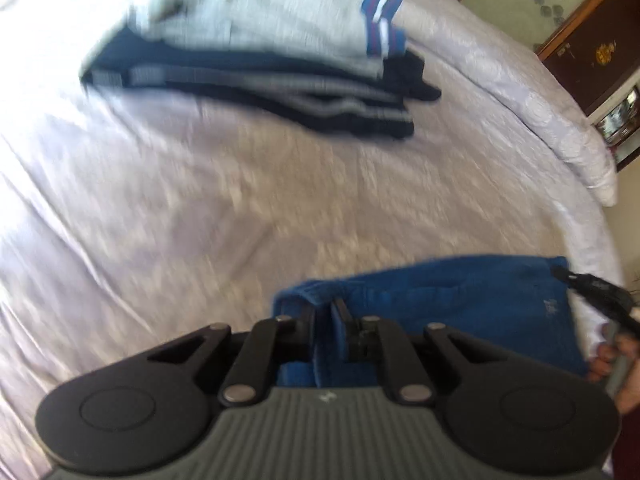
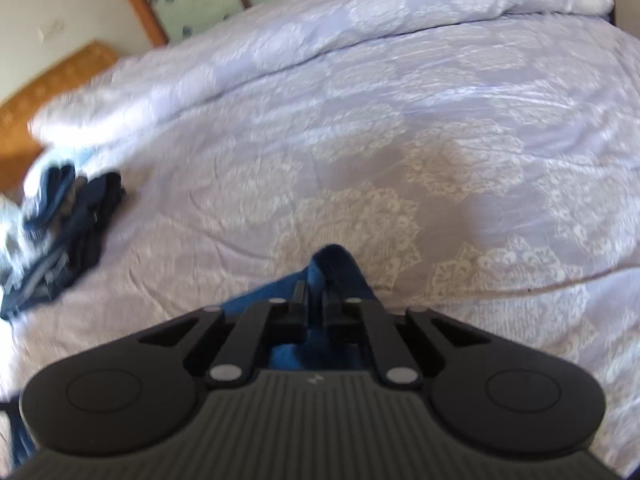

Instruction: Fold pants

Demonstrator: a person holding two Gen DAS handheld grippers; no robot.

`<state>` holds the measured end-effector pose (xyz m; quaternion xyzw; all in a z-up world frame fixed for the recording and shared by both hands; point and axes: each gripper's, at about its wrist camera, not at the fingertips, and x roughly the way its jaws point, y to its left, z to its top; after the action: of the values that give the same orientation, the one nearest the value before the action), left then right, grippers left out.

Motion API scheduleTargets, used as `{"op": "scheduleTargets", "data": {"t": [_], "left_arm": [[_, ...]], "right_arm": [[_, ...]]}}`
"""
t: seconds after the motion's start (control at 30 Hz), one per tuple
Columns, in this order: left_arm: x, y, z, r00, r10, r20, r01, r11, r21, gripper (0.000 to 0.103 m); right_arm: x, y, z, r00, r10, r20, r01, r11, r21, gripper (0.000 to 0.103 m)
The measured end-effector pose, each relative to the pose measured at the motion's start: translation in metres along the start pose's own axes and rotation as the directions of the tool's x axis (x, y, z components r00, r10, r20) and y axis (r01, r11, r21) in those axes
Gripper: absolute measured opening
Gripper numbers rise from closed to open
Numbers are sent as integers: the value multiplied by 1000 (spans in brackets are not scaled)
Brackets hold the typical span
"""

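The blue pants hang stretched between my two grippers above the bed. My left gripper is shut on one corner of the blue fabric. The right gripper's black tip shows at the far right of the left wrist view, holding the other corner. In the right wrist view my right gripper is shut on a bunched fold of the blue pants, which rises between the fingers. Both views are blurred by motion.
A stack of folded clothes, grey on top of dark ones, lies on the lilac patterned bedspread; it also shows at the left in the right wrist view. A folded duvet lies along the far side. A dark cabinet stands beyond.
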<state>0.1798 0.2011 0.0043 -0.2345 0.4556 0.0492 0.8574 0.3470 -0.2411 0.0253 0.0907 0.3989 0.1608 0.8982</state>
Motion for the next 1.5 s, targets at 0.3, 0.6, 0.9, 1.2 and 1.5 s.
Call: {"op": "scheduleTargets", "data": {"t": [0.3, 0.6, 0.9, 1.2, 1.5], "left_arm": [[4, -17, -10, 989, 132, 65, -142, 975, 168, 30], [-95, 18, -62, 999, -42, 24, 40, 997, 66, 44], [-109, -16, -151, 989, -119, -90, 133, 975, 177, 40], [-155, -4, -181, 999, -34, -12, 36, 979, 201, 55], [-164, 45, -199, 980, -163, -113, 157, 986, -62, 58]], "right_arm": [[10, 0, -3, 993, -93, 69, 96, 995, -38, 9], [-102, 30, -22, 995, 57, 83, -53, 997, -59, 32], [-136, 98, -156, 978, 162, -130, -188, 956, -227, 31], [-235, 16, -185, 998, 33, 50, -35, 998, 47, 40], [-320, -27, -247, 998, 6, 64, -20, 976, 219, 41]]}}
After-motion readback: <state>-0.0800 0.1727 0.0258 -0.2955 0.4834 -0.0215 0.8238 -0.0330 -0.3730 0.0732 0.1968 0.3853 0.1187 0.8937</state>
